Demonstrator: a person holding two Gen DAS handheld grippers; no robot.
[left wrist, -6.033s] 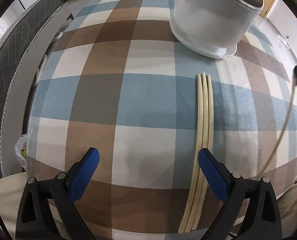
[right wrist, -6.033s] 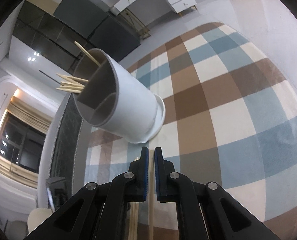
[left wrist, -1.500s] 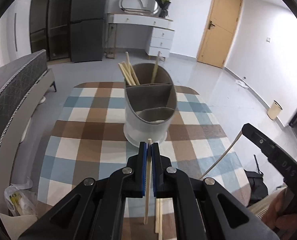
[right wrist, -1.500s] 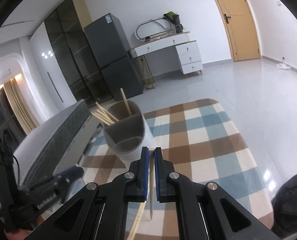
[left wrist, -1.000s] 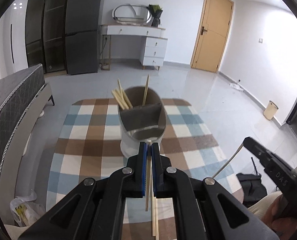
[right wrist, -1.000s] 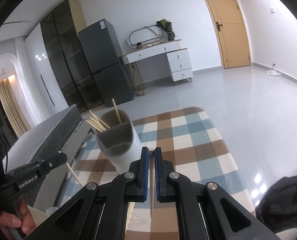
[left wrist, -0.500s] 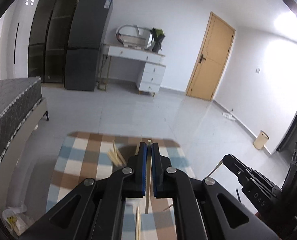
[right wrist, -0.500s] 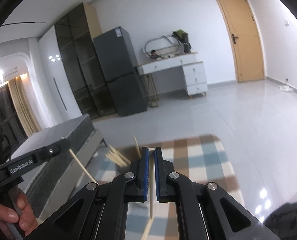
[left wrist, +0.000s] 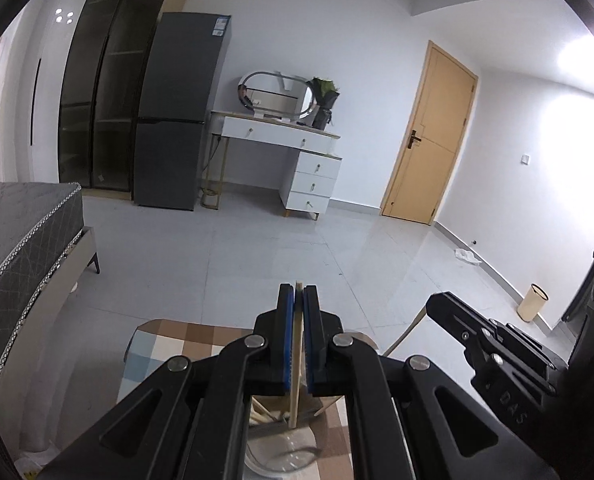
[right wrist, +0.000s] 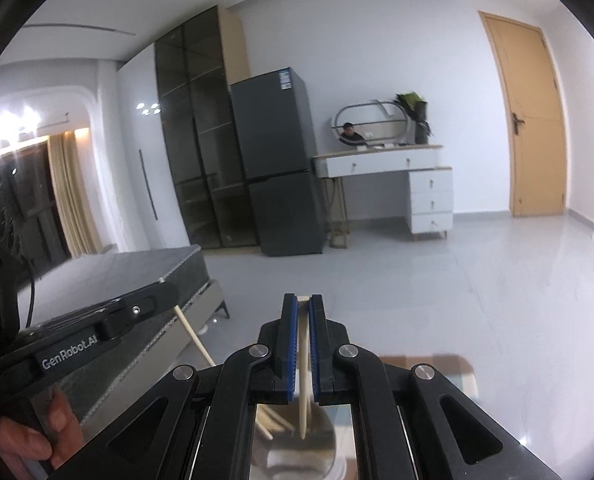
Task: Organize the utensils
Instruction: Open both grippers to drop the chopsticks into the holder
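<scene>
Both hands now lifted above the holder (left wrist: 281, 452); left gripper (left wrist: 298, 300) and right gripper (right wrist: 303, 312) each clamp one chopstick (left wrist: 295, 384), tips probably over its compartments, ready to drop.

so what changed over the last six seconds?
The left claw, open above three chopsticks lying on the tablecloth six seconds ago, has shut on one chopstick. Both claws have risen: the holder now sits low in each view beneath them. Unchanged: the right claw stays shut on its chopstick, and chopsticks still stand in the holder.
</scene>
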